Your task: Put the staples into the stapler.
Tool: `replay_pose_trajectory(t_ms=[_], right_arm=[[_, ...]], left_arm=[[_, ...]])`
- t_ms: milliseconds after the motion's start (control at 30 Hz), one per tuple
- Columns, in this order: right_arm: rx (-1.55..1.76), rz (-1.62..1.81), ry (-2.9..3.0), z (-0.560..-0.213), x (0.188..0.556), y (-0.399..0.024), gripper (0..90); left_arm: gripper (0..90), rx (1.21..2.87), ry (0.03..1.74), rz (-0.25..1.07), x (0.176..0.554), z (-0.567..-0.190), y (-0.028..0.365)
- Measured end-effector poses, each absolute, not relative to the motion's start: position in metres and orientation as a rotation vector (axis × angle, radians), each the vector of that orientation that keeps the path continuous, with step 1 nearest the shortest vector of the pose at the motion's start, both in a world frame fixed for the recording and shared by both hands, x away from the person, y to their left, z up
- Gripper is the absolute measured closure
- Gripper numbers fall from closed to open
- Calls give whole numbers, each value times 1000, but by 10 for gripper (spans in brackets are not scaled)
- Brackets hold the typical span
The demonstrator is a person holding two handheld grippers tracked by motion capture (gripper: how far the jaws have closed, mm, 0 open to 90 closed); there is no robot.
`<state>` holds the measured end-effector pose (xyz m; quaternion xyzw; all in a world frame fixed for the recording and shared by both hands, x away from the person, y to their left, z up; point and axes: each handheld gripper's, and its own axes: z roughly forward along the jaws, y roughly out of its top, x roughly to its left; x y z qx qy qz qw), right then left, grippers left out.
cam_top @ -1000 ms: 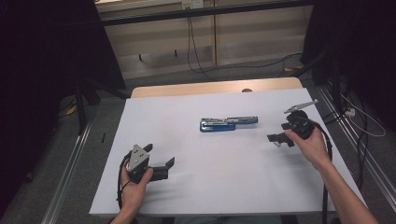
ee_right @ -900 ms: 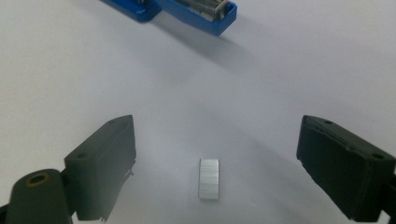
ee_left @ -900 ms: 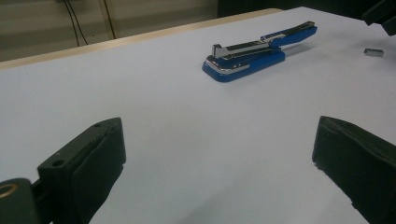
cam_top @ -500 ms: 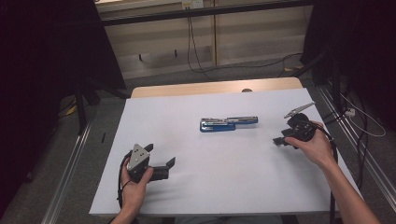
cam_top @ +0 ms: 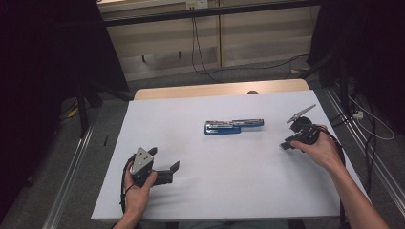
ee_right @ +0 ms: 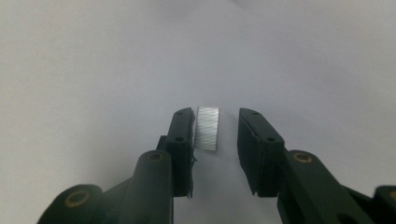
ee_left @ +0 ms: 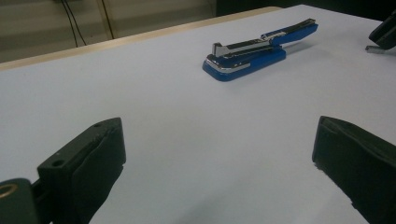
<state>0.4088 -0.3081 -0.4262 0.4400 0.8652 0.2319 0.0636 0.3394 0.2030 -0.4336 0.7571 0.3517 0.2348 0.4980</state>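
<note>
A blue stapler (cam_top: 233,126) lies swung open on the white table (cam_top: 181,119), just beyond its middle; the left gripper view has this stapler (ee_left: 252,53) ahead and to the right. My left gripper (cam_top: 173,171) rests near the front left, open and holding nothing (ee_left: 219,144). Close to the right edge, my right gripper (cam_top: 285,144) points down at the table. In the right gripper view its jaws (ee_right: 215,126) stand open around a short silver strip of staples (ee_right: 207,128) that lies on the table, close against the left jaw.
A strip of bare wooden tabletop (cam_top: 215,90) runs along the far edge. Metal rails (cam_top: 71,191) flank the table, and cables (cam_top: 363,114) lie on the floor to the right. The right gripper's tip (ee_left: 385,35) pokes into the left gripper view's top right corner.
My right gripper has shifted slightly right and toward the near side, settling lower over the table. The left gripper and the stapler have not moved.
</note>
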Motion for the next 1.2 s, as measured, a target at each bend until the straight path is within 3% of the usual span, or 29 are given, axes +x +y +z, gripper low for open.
replay_pose_trajectory(t_ms=[633,1200], right_arm=[[1276,629,2662,-431,411,-301,786],[1250,657,2646,-429,411,-301,793]], left_arm=[[28,1830,850,574,339,-434,204],[30,1836,861,587,338,-433,207]])
